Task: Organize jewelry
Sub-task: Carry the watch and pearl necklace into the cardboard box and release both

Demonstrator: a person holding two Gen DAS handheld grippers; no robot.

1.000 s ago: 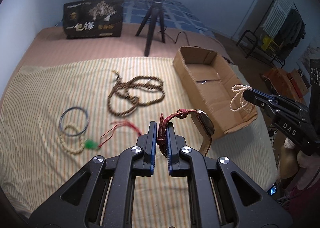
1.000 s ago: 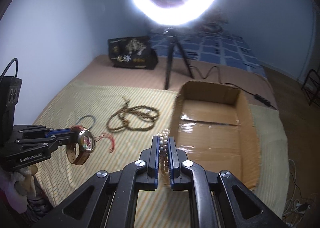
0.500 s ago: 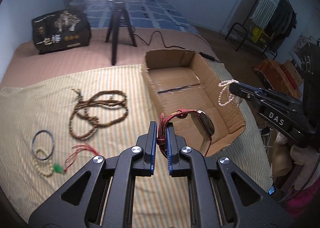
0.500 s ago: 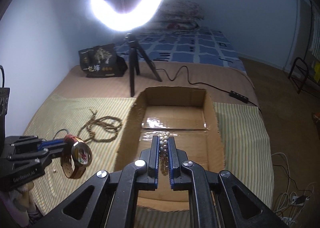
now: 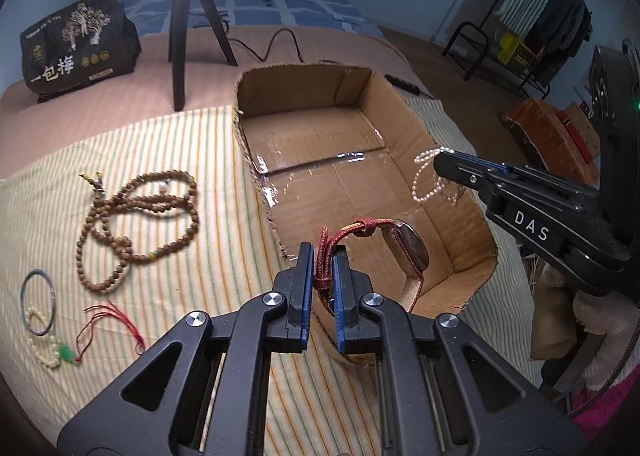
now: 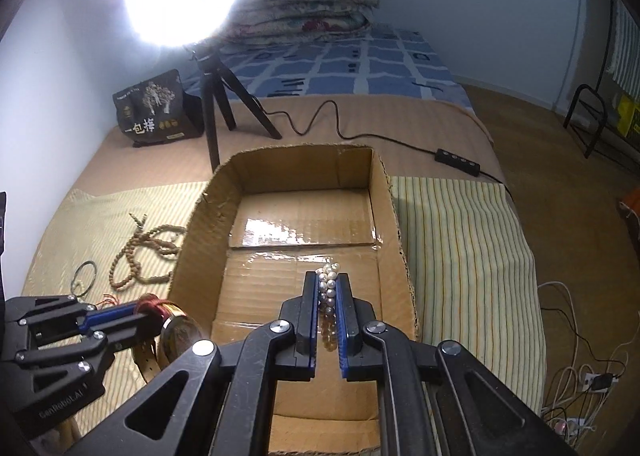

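My left gripper is shut on the red strap of a wristwatch and holds it over the near left corner of the open cardboard box. My right gripper is shut on a pearl bracelet above the box's floor; the pearls also show in the left wrist view. The left gripper with the watch shows at the box's left wall in the right wrist view. On the striped cloth lie a brown bead necklace, a metal bangle, a cream bead bracelet with a green charm and a red cord.
A ring light tripod and a black printed bag stand behind the cloth. A power strip and its cable lie behind the box. A folded quilt is at the back. Racks stand to the right of the bed.
Both grippers have moved toward the box with their loads. The watch now hangs over the box's near corner, and the pearls hang over the box floor instead of beside it.
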